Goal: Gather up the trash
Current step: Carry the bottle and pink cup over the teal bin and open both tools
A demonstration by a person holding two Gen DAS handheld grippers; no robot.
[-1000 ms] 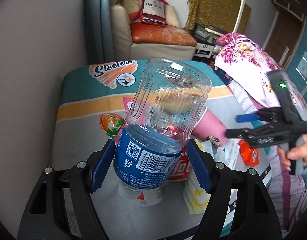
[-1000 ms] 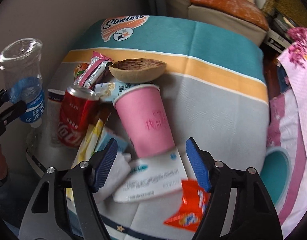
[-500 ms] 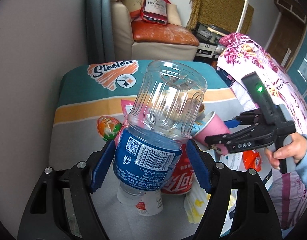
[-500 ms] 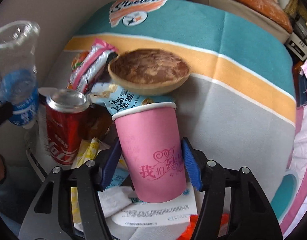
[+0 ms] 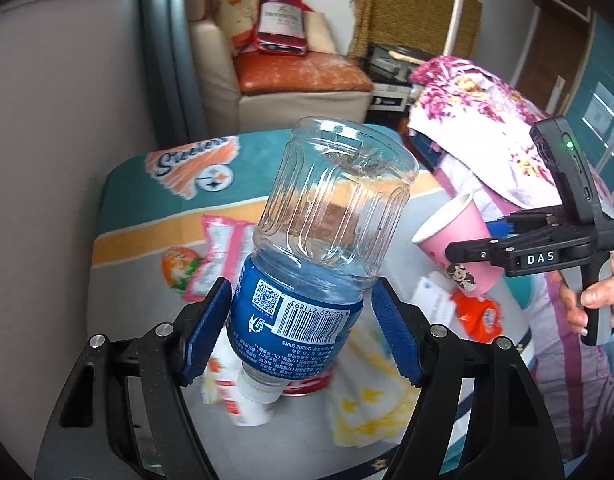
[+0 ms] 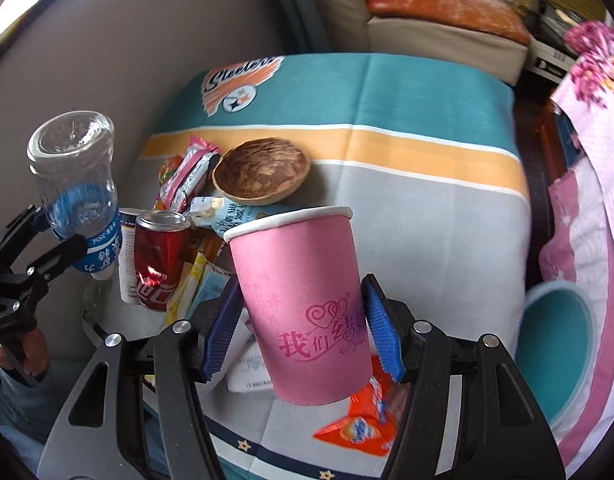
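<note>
A wooden bowl (image 6: 261,174) rests on the Steelers blanket (image 6: 407,92); beyond, an armchair (image 5: 291,80).

A clear ribbed plastic bottle (image 5: 331,216) wears a blue label printed with a white barcode and a white cap. The pink paper cup (image 6: 303,308) carries magenta hearts and characters — its rim is white. The striped fabric table cover (image 6: 407,128) runs teal, orange and grey. A red soda can (image 6: 159,256) stands near a brown wooden bowl (image 6: 261,176) and an orange crinkled wrapper (image 6: 359,428) — both gripper pads (image 6: 381,328) are blue.
</note>
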